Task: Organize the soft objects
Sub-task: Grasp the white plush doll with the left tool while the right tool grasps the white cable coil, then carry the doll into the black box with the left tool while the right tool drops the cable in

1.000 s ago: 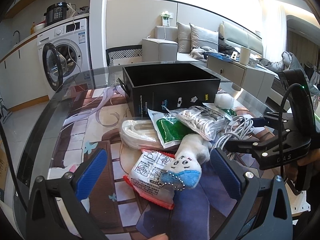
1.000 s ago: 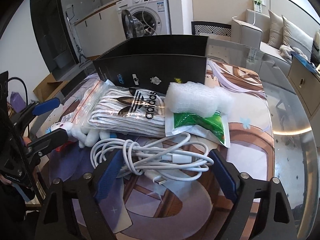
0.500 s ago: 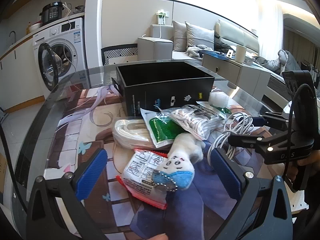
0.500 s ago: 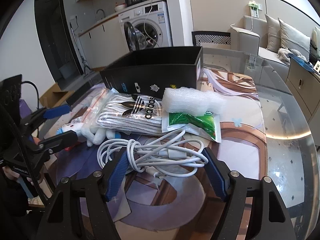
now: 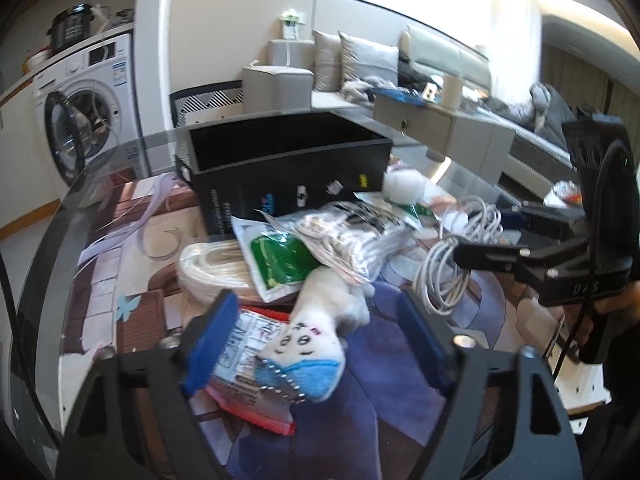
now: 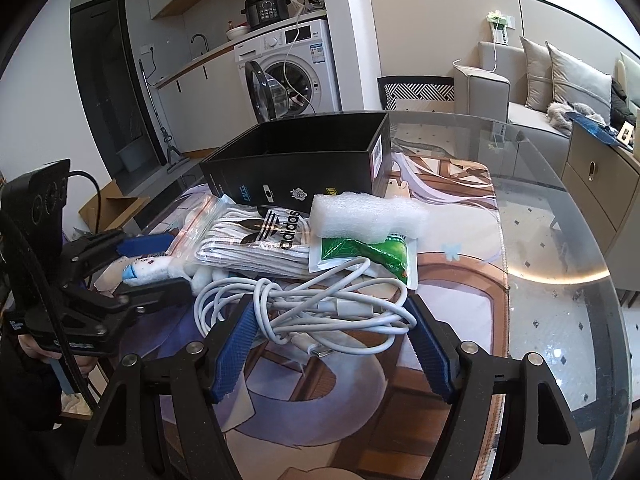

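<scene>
We judge the small white plush toy with blue base (image 5: 320,336), lying on the red-edged packet (image 5: 244,364) before the black open box (image 5: 280,168), light and squashy, best pinched mid-body; left gripper (image 5: 316,344) closing around it, right gripper (image 6: 332,344) open astride the white coiled cable (image 6: 304,308).

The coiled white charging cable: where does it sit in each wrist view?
Left wrist: coiled white charging cable at right of centre, beside the right gripper.
Right wrist: cable at lower centre, between the gripper's blue pads.
Shared landmark: open black cardboard box behind the pile.
</scene>
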Demonstrator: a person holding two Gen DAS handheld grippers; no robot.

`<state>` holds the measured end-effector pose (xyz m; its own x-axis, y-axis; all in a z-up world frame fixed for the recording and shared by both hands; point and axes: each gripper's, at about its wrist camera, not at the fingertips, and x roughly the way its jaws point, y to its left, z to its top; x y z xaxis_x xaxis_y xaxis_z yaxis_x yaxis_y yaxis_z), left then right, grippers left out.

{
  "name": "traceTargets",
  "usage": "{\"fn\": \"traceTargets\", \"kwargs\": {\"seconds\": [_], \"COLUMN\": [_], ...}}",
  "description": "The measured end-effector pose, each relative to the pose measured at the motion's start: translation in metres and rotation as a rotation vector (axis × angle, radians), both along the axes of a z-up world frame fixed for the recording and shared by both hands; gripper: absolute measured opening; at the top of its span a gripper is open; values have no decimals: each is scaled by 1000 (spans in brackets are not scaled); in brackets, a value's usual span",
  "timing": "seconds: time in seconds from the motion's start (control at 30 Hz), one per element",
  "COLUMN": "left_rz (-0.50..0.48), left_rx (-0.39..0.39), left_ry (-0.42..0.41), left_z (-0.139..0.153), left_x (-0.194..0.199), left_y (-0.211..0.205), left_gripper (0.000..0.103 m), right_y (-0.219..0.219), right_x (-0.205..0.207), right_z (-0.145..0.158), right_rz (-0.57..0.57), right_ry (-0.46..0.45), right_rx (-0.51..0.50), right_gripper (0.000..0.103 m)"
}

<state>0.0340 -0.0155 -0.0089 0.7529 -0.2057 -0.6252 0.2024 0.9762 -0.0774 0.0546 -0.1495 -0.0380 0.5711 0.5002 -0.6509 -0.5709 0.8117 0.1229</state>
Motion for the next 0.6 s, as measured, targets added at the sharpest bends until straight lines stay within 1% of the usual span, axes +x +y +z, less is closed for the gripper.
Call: {"fn": "traceTargets", "kwargs": {"seconds": [0.13,0.2,0.27,0.37,0.6], "left_rz": [-23,-27,-39,-44,-14], "left_rx": [32,35,42,64,38], "left_ry": [12,21,33,25,0], "left_z": [-2,-3,-4,-5,4], "left_x": [4,6,6,4,-7], "left_y": [-7,-8,-10,-12,-1], "left_gripper": [55,41,34,32,31], "right_y": [1,1,1,1,0], "right_x": [-1,-1,-1,-1,-6], "right_z": [0,0,0,0,5], "right_rz": [0,1,0,0,2], "right_ry": [-5,-3,-4,-6,-27], "right_rx": [0,0,0,1,11], "right_gripper": [74,74,74,74,74]}}
